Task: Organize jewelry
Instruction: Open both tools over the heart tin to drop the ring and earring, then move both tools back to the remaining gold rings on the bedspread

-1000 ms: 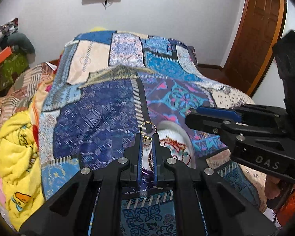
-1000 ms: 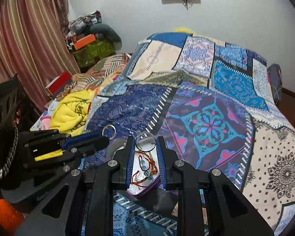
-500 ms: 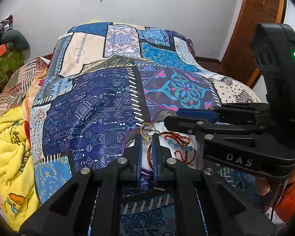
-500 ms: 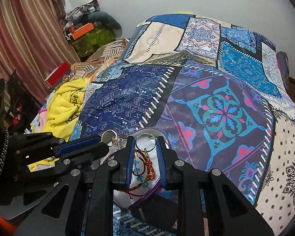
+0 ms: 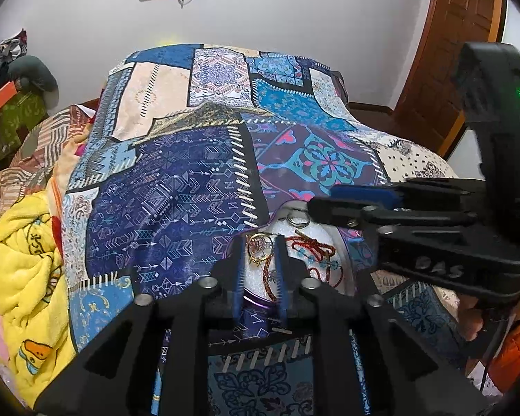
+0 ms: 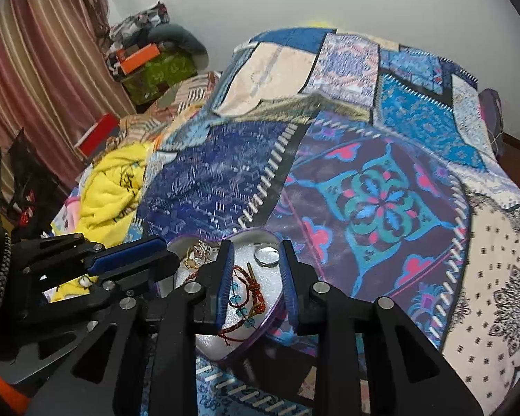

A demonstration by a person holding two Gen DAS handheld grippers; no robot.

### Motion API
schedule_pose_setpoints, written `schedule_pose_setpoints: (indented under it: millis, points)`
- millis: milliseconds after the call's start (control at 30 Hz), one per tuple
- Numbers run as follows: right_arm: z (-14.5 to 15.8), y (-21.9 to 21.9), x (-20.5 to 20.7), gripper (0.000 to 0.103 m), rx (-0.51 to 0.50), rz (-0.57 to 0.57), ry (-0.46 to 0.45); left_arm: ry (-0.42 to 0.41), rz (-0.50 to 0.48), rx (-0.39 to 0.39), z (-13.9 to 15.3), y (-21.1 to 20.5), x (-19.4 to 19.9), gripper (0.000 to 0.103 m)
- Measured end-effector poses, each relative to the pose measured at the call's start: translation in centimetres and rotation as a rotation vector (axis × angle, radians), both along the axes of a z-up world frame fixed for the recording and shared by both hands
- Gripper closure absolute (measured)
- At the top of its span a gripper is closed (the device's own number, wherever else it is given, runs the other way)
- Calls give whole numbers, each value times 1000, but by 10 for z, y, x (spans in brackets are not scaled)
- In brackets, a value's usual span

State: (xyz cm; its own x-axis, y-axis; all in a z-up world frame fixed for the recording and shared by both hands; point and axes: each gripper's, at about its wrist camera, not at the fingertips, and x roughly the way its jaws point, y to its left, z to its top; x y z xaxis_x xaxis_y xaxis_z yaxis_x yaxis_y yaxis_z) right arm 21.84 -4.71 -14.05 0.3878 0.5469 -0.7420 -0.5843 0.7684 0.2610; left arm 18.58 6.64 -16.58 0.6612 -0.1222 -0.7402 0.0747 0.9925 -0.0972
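Note:
A heart-shaped box with a white lining (image 6: pixel 260 235) (image 5: pixel 343 253) lies on the quilt near the bed's front edge. In it lie a red cord bracelet (image 6: pixel 249 294) (image 5: pixel 308 246), a silver ring (image 6: pixel 267 256) (image 5: pixel 297 220) and a gold ring (image 6: pixel 197 254) (image 5: pixel 259 246). My left gripper (image 5: pixel 259 242) is open just above the box, the gold ring lying between its fingers. My right gripper (image 6: pixel 254 249) is open above the box, the silver ring lying free between its fingers.
A patchwork quilt (image 6: pixel 364 180) covers the bed. A yellow blanket (image 5: pixel 24 270) is bunched at the left edge. Boxes and clothes (image 6: pixel 149 59) are stacked by the striped curtain. A wooden door (image 5: pixel 450 62) stands at the far right.
Both grippers have come down over the box and opened. The gold ring has left the left gripper's fingers and the silver ring the right's; both now lie in the box.

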Motion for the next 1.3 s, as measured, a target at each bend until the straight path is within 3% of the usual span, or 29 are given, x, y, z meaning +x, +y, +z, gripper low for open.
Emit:
schedule_pose_setpoints:
  millis: [67, 233, 367, 467, 967, 1300]
  points:
    - [8, -6, -2, 75, 4, -15, -29, -15, 12, 0, 5, 0, -1, 75]
    - [31, -29, -8, 74, -31, -83, -137, -48, 31, 1, 20, 0, -2, 74]
    - [35, -48, -5, 74, -55, -125, -162, -75, 39, 6, 29, -3, -3, 74]
    - [29, -58, -1, 74, -75, -144, -146, -82, 35, -7, 32, -7, -4, 69]
    - [-46, -65, 2, 74, -185, -89, 42, -22, -21, 7, 7, -29, -1, 69]
    - [-54, -57, 8, 74, -189, -63, 39, 3, -16, -3, -3, -27, 6, 69]
